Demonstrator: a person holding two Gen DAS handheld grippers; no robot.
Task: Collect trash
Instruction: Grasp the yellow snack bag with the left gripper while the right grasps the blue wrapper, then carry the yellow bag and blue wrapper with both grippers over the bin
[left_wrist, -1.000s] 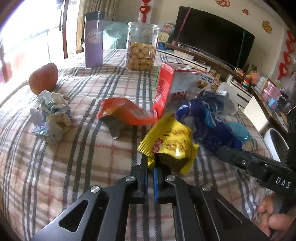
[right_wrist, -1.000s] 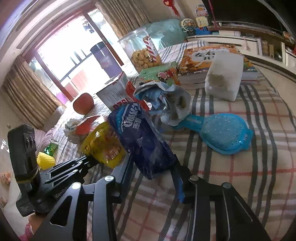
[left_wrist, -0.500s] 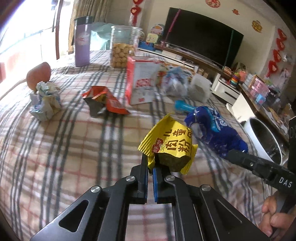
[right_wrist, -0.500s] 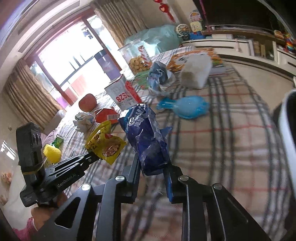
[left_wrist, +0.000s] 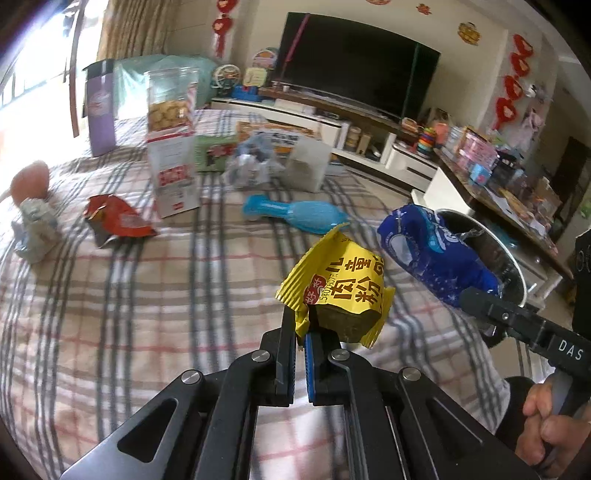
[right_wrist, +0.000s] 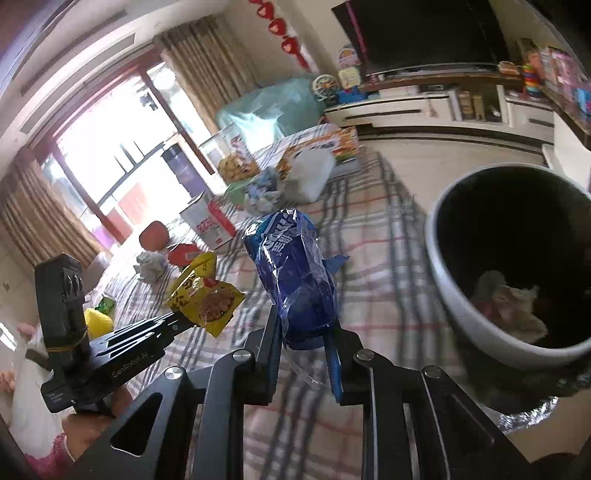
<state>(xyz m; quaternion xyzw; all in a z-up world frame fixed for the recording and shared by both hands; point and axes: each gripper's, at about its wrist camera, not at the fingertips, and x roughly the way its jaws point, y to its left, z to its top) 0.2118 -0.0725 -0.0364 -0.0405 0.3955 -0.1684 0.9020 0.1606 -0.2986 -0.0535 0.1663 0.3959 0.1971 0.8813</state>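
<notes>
My left gripper (left_wrist: 301, 325) is shut on a yellow snack wrapper (left_wrist: 340, 288) and holds it above the checked tablecloth (left_wrist: 147, 295). My right gripper (right_wrist: 304, 332) is shut on a blue snack bag (right_wrist: 295, 273), held up just left of a grey trash bin (right_wrist: 461, 295) that has crumpled trash inside. The blue bag (left_wrist: 432, 258) and the bin (left_wrist: 513, 266) also show in the left wrist view, at the right. The yellow wrapper (right_wrist: 207, 295) shows in the right wrist view. A red wrapper (left_wrist: 114, 219) and a crumpled paper ball (left_wrist: 35, 229) lie on the table at the left.
On the table stand a red-and-white carton (left_wrist: 173, 177), a cookie jar (left_wrist: 168, 103), a purple tumbler (left_wrist: 99, 110), a crumpled plastic bag (left_wrist: 251, 162), a white box (left_wrist: 308, 166), a blue brush (left_wrist: 295, 214) and an apple (left_wrist: 29, 181). A TV cabinet stands behind.
Both grippers have lifted and moved right with their wrappers, away from the table's clutter. The trash bin has come close in the right wrist view.
</notes>
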